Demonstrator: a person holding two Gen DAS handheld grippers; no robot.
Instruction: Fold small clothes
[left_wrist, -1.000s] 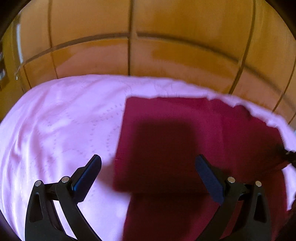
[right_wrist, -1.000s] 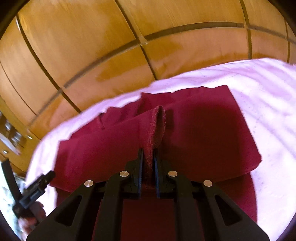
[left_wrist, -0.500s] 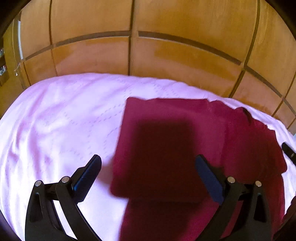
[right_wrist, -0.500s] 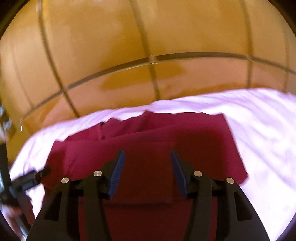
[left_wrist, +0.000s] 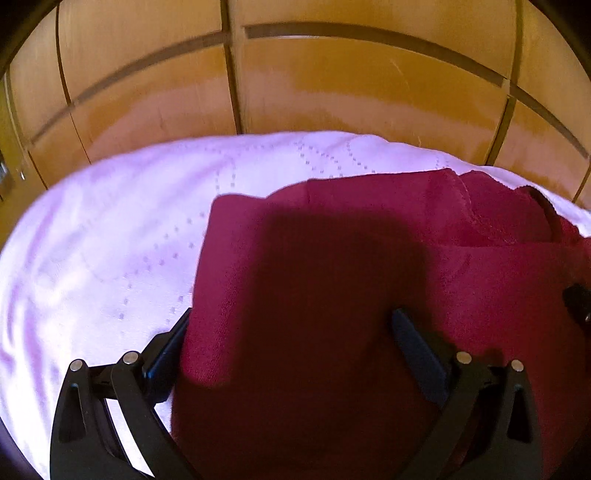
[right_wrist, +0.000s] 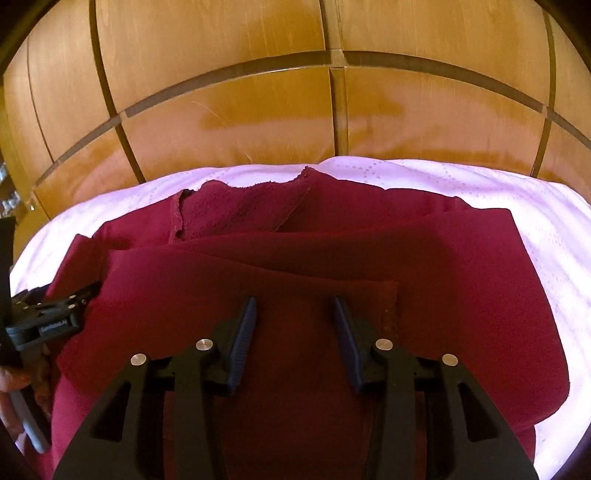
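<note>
A maroon garment (right_wrist: 369, 258) lies partly folded on a bed's pale quilted cover (left_wrist: 110, 240), hard against a wooden headboard (right_wrist: 258, 122). The right tool (right_wrist: 293, 332) hovers over the top layer, its jaws narrowing with no cloth gathered between them; it grips nothing. The left tool (left_wrist: 291, 354) stands wide apart at the garment's left edge: one finger (left_wrist: 168, 350) sits partly behind the cloth's edge and the other finger (left_wrist: 417, 350) over the cloth, nothing pinched. In the right wrist view the left tool (right_wrist: 79, 295) shows at the frame's left edge, in a person's hand (right_wrist: 14, 380).

The placing suggests a pause between folds: a flap (right_wrist: 280, 295) lies laid across the body of the garment, and both tools look set to take new holds for the next fold, probably at the near edge and the left side.

Much stays unclear. The garment's near hem is cut off by both frames. A heavy shadow darkens the middle of the cloth in the left wrist view, hiding its creases. A fuzzy inner face (right_wrist: 236, 210) shows at the far edge, but what kind of garment this is cannot be told. Whether the left finger touches the cloth is uncertain.
</note>
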